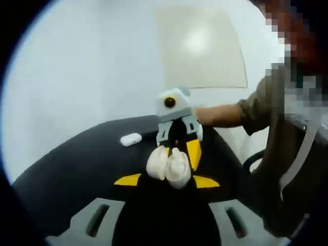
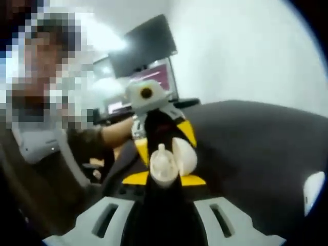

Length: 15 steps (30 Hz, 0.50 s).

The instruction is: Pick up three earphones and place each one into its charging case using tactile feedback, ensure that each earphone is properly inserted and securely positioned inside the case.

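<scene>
On the black tabletop (image 1: 77,164), a white charging case (image 1: 131,139) lies near the far edge, left of the right gripper (image 1: 168,165). That gripper meets the left gripper (image 2: 166,161) jaw to jaw, both pinching a white earphone (image 2: 160,163) held upright between them. A person's sleeve (image 1: 259,110) reaches in from the right.

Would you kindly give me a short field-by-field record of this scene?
surface: black table
left claw: faces the right claw tip to tip above the table
between the claws: white pieces, seemingly an earphone and a case; which claw grips which is unclear
elsewhere: white case lying on the table, apart from both claws
person: sleeve behind the right claw
</scene>
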Available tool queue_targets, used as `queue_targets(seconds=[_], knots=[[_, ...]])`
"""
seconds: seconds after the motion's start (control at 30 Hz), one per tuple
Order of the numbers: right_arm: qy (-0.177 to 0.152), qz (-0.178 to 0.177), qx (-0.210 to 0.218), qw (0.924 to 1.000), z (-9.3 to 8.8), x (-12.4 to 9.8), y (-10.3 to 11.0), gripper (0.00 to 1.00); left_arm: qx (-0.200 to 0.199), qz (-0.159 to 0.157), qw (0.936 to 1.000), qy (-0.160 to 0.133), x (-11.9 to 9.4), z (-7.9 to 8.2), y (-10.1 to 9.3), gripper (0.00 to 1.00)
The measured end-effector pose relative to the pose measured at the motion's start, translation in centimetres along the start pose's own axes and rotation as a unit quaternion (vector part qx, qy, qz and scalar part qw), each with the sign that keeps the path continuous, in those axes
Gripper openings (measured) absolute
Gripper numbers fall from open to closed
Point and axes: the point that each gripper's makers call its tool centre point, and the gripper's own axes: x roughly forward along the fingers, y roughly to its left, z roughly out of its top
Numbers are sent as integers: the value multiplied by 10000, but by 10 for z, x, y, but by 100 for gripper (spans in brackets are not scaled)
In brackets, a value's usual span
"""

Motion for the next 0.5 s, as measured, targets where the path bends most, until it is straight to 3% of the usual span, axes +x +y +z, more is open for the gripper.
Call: queue_targets(seconds=[0.23, 0.33, 0.5], knots=[[71, 44, 499, 9987, 0, -1, -4, 22, 719, 110, 9973, -59, 2, 4, -4, 30], [140, 84, 755, 9970, -2, 0, -3, 21, 948, 38, 9955, -61, 1, 3, -13, 21], [85, 42, 685, 9976, -1, 2, -3, 21, 1177, 223, 9928, -35, 1, 0, -10, 22]])
